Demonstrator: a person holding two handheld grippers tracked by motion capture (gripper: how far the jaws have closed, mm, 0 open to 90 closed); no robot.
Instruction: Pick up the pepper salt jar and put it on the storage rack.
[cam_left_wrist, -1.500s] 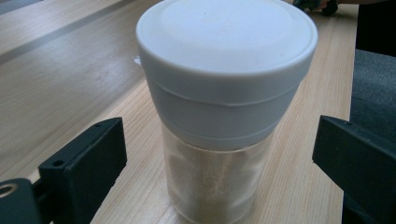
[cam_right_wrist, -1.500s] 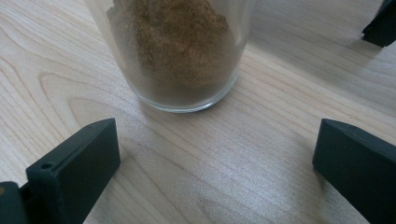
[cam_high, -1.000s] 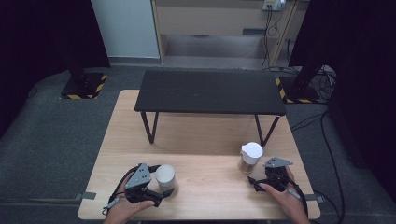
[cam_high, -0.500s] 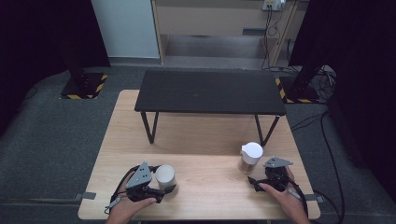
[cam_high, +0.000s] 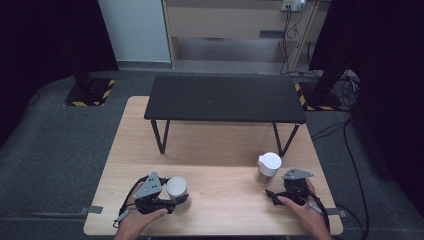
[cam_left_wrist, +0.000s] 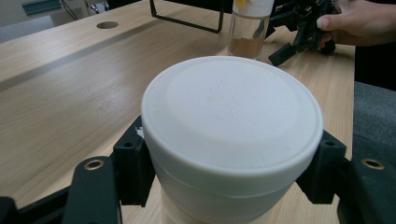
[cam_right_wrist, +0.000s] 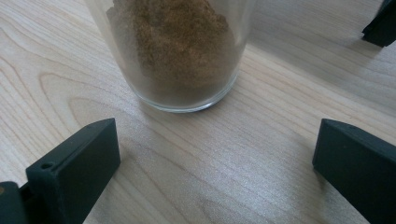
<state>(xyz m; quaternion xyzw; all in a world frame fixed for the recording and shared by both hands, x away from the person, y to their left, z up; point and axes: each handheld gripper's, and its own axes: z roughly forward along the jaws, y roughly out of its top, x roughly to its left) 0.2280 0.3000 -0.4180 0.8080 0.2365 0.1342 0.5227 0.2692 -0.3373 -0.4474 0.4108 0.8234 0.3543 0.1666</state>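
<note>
So: left gripper (cam_left_wrist: 224, 186) clamped on white-lidded jar (cam_left_wrist: 232, 140) at near left of counter (cam_high: 220, 150); fingers (cam_left_wrist: 133, 170) just been closing, pads now pressed on jar wall under the lid, both sides. Jar upright, base on the wood, not yet lifted. Grasp step looks done on that side.

Right gripper (cam_right_wrist: 212, 163) not there yet: fingers (cam_right_wrist: 74, 163) wide apart, resting low by counter w/ nothing between them, glass spice jar (cam_right_wrist: 180, 51) just beyond the tips, not touching. Probably next grasp.

Contents: spice jar at near right (cam_high: 268, 169), white cap on, clear glass, brown powder filling lower part. White-lidded jar closed, opaque, contents can't tell. Lids on both, so opening or pouring, if intended, all left to do.

Black low table (cam_high: 225, 97) at far side, top bare.
</note>
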